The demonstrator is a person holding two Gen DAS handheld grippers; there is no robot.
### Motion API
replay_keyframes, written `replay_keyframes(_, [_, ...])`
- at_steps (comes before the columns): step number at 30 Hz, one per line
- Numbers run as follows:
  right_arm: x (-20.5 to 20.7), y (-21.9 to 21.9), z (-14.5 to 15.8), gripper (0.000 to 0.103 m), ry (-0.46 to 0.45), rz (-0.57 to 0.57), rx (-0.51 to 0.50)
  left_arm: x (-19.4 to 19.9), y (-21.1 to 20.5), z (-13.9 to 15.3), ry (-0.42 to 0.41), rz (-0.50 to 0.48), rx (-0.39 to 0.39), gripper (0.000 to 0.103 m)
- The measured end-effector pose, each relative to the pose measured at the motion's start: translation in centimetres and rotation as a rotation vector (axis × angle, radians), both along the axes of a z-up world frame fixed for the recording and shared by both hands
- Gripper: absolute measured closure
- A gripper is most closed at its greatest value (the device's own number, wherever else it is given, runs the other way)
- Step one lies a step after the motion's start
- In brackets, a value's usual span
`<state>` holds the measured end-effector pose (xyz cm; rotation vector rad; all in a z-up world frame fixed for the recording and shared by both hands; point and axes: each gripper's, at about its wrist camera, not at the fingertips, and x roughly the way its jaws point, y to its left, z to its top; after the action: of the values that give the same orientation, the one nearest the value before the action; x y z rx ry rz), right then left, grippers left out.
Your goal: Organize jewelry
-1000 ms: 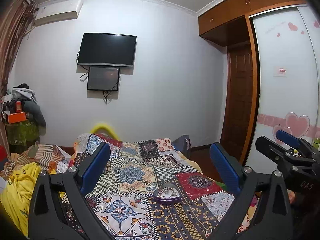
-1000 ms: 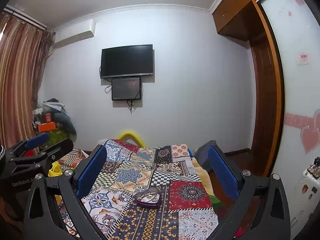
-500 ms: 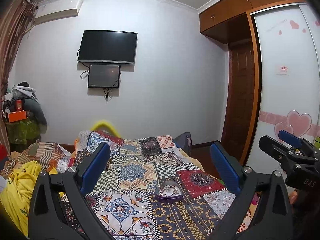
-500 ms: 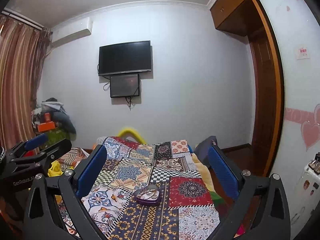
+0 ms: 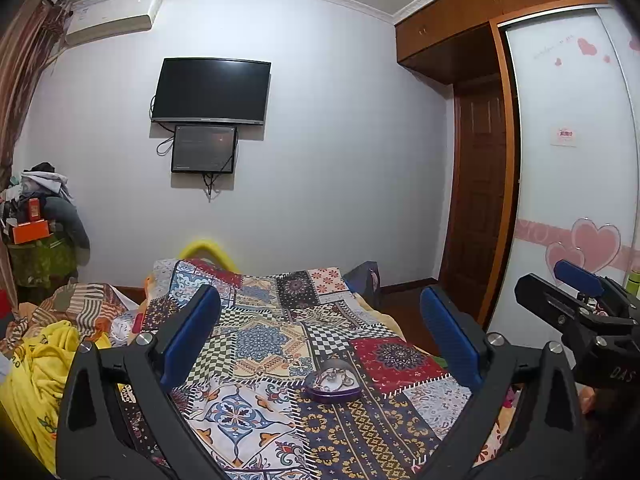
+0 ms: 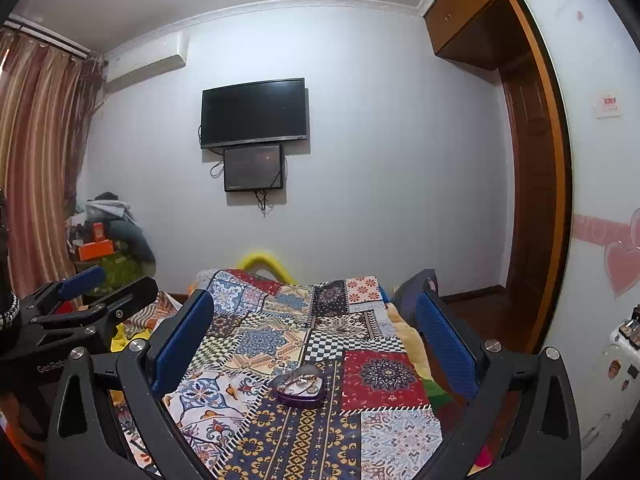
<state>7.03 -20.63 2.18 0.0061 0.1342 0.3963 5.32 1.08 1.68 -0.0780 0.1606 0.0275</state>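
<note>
- The heart-shaped purple box [image 5: 333, 385] sits on the patchwork cover of the bed [image 5: 256, 344], about mid-width between the two side edges and well short of the far end; it looks open on top with small silvery pieces lying inside, too small to identify
- Left tongs [image 5: 320, 344] are spread wide and empty; the box lies ahead of and below them, almost centred in the gap, a touch toward the right-hand pad
- Right tongs [image 6: 316, 338] are likewise spread wide and holding nothing; from here the box [image 6: 299, 386] lies ahead and below, slightly toward the left-hand pad
- Both are well apart from the box, hovering over the near end of the bed; neither is clearly nearer, so I judge either could go
- The heart's broad lobed end faces away, its point toward the tongs
- The coming move, as I read it, is a forward and downward reach
</note>
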Motion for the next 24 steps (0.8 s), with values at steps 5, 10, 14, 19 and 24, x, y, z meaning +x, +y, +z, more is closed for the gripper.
replay_keyframes(5, [-0.20,0.04,0.17,0.003,-0.004,-0.001,0.000,-0.06,0.00,0.12,0.000,-0.007,-0.004,0.002])
replay_keyframes(10, [-0.20,0.00,0.13,0.003,-0.003,-0.003,0.002,-0.19,-0.09,0.14,-0.002,-0.009,-0.004,0.002])
replay_keyframes(14, [-0.32,-0.16,0.16,0.003,-0.007,-0.003,0.005,-0.25,-0.28,0.19,0.001,-0.011,0.007,0.002])
replay_keyframes(19, [-0.38,-0.18,0.21,0.003,-0.012,-0.007,0.004,-0.34,-0.49,0.25,0.000,-0.019,0.013,0.001])
replay_keyframes(24, [-0.48,-0.13,0.08,0.003,-0.014,-0.012,0.007,-0.46,-0.52,0.34,-0.002,-0.031,0.010,0.001])
